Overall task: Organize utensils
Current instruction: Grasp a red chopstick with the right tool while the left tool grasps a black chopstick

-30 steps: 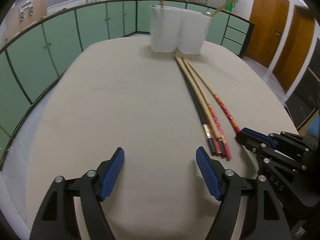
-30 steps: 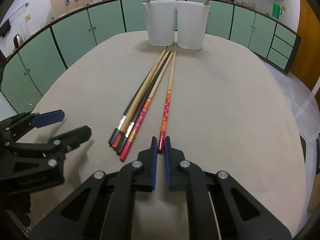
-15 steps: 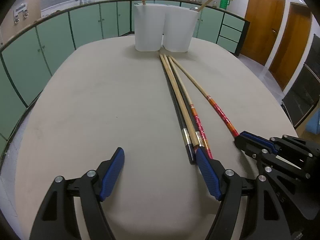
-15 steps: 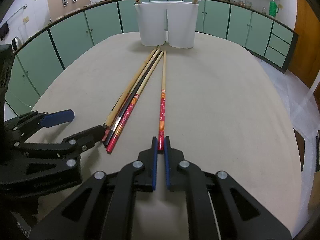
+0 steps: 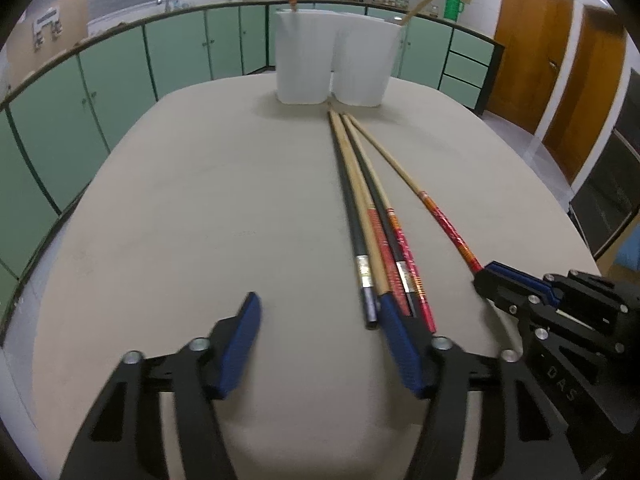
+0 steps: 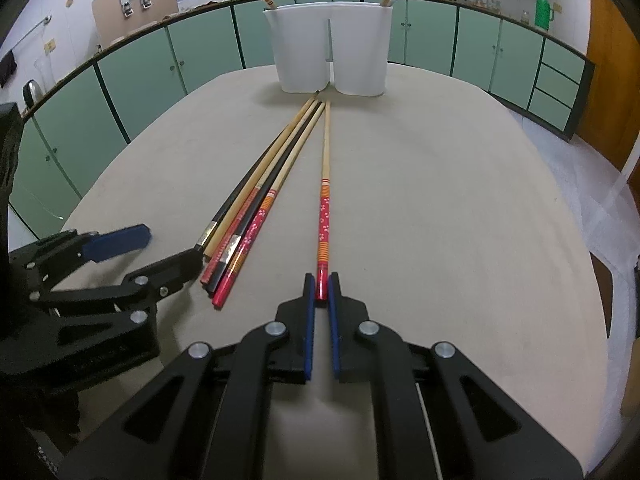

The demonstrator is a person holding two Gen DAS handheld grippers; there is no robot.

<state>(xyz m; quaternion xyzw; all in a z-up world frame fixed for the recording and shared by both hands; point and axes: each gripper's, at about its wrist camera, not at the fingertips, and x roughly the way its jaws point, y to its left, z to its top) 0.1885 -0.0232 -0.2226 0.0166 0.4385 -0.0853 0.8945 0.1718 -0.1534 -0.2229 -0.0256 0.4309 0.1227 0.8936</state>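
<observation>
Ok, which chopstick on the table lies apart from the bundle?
The red flowered chopstick, clamped at its end by the right gripper. The other four lie bunched together to its left.

Glossy lacquered wooden chopsticks (image 6: pixel 323 216), matt table (image 6: pixel 460 200)

Chopstick bundle (image 6: pixel 256 208) on table (image 6: pixel 440 208), single chopstick (image 6: pixel 325 184) right, holder (image 6: pixel 330 52) behind.

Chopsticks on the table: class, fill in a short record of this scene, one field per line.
Surface: beige table
Holder: white two-compartment holder, one chopstick in each side
Loose bundle: four chopsticks lying together
Separate chopstick: red patterned chopstick, lying apart
Right claw: shut on the red patterned chopstick's end
Left claw: open, just been closing, beside the bundle's ends
</observation>
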